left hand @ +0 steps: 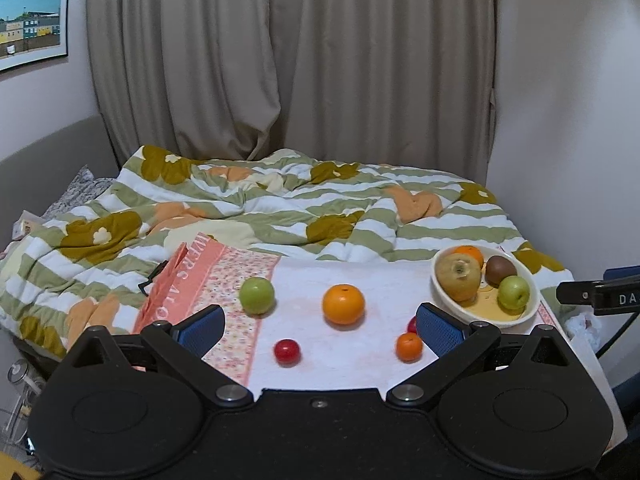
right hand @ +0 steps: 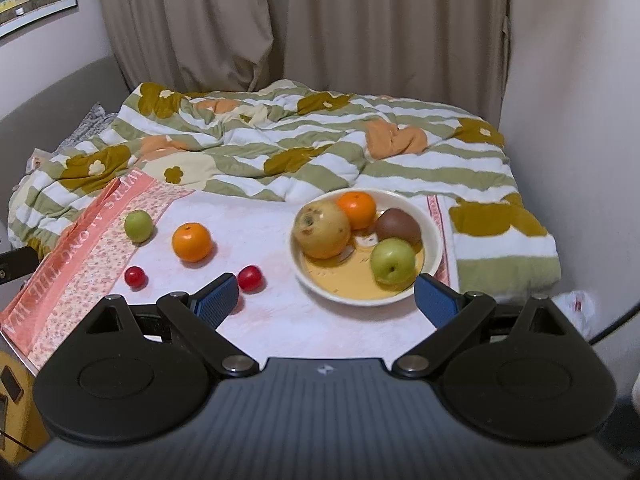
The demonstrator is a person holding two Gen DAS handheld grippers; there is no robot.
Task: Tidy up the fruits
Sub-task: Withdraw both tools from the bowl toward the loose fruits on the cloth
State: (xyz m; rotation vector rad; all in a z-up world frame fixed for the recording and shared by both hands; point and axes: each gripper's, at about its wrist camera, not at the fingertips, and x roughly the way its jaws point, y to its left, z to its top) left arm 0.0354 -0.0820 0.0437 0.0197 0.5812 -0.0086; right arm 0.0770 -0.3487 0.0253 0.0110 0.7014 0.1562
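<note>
A cream bowl [right hand: 434, 248] [left hand: 532, 304] holds a brownish pear [right hand: 322, 230], an orange [right hand: 357, 209], a kiwi [right hand: 398, 226] and a green apple [right hand: 393, 261]. Loose on the white cloth lie a green apple [left hand: 257, 295] [right hand: 138, 226], a large orange [left hand: 343, 304] [right hand: 191, 241], a red fruit [left hand: 287, 351] [right hand: 135, 277], a second red fruit [right hand: 250, 278] and a small orange [left hand: 409, 347]. My left gripper [left hand: 320, 330] is open and empty, above the loose fruit. My right gripper [right hand: 324, 300] is open and empty, just before the bowl.
The fruit lie on a white cloth [left hand: 312, 360] with a pink floral border [left hand: 192, 280] over a board. Behind it is a bed with a striped flowered quilt [left hand: 280, 200], curtains and walls. The right gripper's side [left hand: 600, 296] shows at the left view's right edge.
</note>
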